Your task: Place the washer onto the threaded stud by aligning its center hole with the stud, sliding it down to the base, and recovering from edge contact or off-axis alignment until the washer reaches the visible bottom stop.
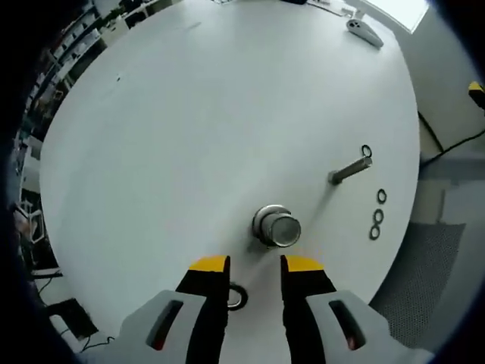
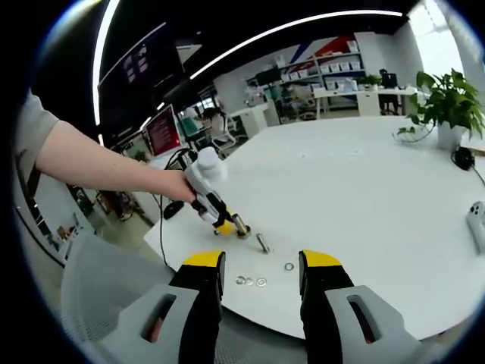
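Note:
A thin threaded stud (image 1: 350, 169) (image 2: 263, 243) rises from the white round table (image 1: 189, 114) (image 2: 364, 189), seemingly upright. One washer (image 1: 367, 151) (image 2: 289, 266) lies on the table by it. Three more washers (image 1: 378, 216) (image 2: 250, 281) lie close together near the table edge. A short shiny metal cylinder (image 1: 276, 226) (image 2: 241, 227) stands just ahead of my left gripper (image 1: 256, 265) (image 2: 225, 224), which is open and holds nothing. A ring (image 1: 236, 296) lies partly hidden under its left finger. My right gripper (image 2: 261, 262) is open over the table edge, short of the washers.
A person's hand and arm (image 2: 106, 163) hold the left gripper at the table's rim. On the table's far side sit a potted plant (image 2: 447, 106), a dark object (image 2: 461, 158) and a white device (image 2: 477, 216). Cables and grey floor (image 1: 447, 250) lie beyond the edge.

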A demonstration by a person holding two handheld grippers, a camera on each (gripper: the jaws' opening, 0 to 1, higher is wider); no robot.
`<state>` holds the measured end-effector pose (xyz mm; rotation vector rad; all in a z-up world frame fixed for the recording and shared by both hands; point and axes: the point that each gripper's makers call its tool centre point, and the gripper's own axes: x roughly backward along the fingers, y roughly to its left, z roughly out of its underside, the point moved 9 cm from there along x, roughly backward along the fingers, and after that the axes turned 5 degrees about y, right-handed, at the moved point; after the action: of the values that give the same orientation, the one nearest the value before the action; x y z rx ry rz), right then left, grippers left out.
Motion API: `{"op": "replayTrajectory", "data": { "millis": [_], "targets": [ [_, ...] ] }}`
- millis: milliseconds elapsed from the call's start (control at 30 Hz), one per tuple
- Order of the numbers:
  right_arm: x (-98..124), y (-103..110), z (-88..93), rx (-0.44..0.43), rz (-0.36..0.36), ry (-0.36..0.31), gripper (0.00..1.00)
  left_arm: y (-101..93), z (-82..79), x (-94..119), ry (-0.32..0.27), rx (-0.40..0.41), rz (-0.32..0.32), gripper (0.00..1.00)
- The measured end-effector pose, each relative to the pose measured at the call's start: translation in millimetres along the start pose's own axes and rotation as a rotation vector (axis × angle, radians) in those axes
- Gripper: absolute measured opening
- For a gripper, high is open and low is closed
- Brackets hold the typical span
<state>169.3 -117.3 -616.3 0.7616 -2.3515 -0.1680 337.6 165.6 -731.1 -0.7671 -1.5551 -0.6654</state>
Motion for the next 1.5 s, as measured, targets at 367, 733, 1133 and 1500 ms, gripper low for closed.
{"op": "replayTrajectory", "data": {
  "millis": [367,733,1133,1500],
  "targets": [
    [-0.9,-0.7,0.8,-0.003,-0.001,0.007,0.41,7.5,28.5,1.3,0.000,0.073,-0.041,0.28],
    [-1.1,0.0,0.3,-0.001,-0.006,0.008,0.41,4.7,38.5,-5.2,0.036,0.093,-0.024,0.31],
    [-1.9,0.6,0.9,0.005,-0.007,0.019,0.41,6.8,40.6,-6.2,0.035,0.104,-0.025,0.29],
    [-1.7,1.2,0.8,0.010,-0.009,0.019,0.41,-8.9,40.6,-4.0,0.032,0.095,-0.028,0.21]
  ]
}}
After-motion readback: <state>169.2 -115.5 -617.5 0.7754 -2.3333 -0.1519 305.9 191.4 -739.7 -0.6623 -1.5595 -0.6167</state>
